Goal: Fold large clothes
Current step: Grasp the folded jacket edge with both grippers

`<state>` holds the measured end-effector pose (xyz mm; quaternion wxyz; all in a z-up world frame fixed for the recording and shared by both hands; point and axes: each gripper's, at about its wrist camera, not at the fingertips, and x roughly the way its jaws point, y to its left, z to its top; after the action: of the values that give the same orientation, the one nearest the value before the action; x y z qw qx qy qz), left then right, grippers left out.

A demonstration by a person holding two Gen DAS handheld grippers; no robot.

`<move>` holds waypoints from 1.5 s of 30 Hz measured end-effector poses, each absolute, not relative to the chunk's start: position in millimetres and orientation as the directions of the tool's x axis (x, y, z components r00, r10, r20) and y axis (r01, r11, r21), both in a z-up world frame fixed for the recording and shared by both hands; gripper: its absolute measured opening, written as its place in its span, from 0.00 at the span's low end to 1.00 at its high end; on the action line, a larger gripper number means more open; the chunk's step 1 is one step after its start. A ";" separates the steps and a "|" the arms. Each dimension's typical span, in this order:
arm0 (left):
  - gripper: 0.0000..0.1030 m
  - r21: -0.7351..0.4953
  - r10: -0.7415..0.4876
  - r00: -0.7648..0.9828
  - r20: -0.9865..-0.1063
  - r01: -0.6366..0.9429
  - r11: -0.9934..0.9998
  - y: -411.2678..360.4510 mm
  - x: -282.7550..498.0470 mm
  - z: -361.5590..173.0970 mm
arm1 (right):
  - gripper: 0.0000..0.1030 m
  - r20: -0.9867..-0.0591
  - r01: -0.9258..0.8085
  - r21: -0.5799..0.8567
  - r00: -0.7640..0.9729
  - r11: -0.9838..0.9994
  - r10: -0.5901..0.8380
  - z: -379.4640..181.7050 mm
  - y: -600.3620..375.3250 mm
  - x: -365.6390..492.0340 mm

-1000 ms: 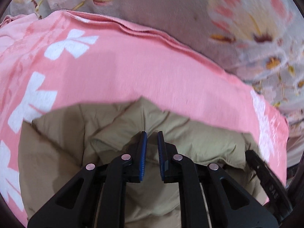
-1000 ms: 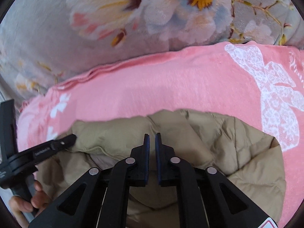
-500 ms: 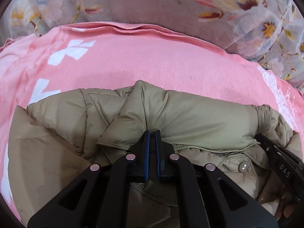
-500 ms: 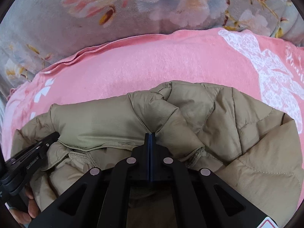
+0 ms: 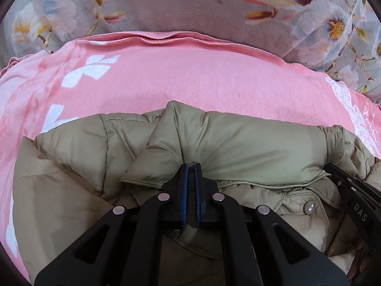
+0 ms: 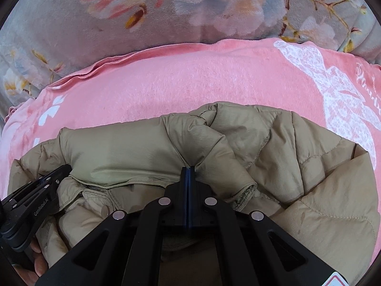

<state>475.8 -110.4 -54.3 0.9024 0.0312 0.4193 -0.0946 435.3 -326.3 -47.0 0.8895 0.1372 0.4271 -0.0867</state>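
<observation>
A khaki padded jacket (image 5: 250, 147) lies on a pink blanket (image 5: 190, 76); it also shows in the right wrist view (image 6: 297, 162). My left gripper (image 5: 190, 166) is shut on the jacket's collar edge near its left end. My right gripper (image 6: 188, 169) is shut on the collar edge near its right end. The collar band stretches between the two grippers. A snap button (image 5: 308, 206) shows below the collar. Each gripper appears in the other's view: the right one (image 5: 357, 202) and the left one (image 6: 35, 202).
The pink blanket (image 6: 190, 78) has white bow prints and lies over a grey floral cover (image 5: 190, 2), which also fills the top of the right wrist view (image 6: 166, 7). The blanket's rumpled far edge (image 5: 166, 37) runs across the back.
Both grippers have closed on the jacket's collar; a second ago their jaws stood slightly apart. The jacket has come down and now lies lower and flatter on the blanket.
</observation>
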 end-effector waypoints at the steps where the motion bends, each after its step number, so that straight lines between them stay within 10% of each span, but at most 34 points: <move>1: 0.05 -0.019 -0.142 0.631 -0.762 0.196 0.980 -110.7 475.5 -54.3 | 0.00 -0.783 0.272 0.171 0.620 0.947 -0.036 -47.1 -327.0 435.2; 45: 0.04 0.116 -0.035 0.654 -0.755 0.186 0.976 -127.1 475.7 -54.8 | 0.00 -0.780 0.282 0.185 0.625 0.941 -0.034 -48.4 -329.4 436.7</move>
<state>475.7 -127.1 -54.8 0.9048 0.0918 0.4112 -0.0609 436.7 -329.4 -48.4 0.8894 0.1465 0.4237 -0.0890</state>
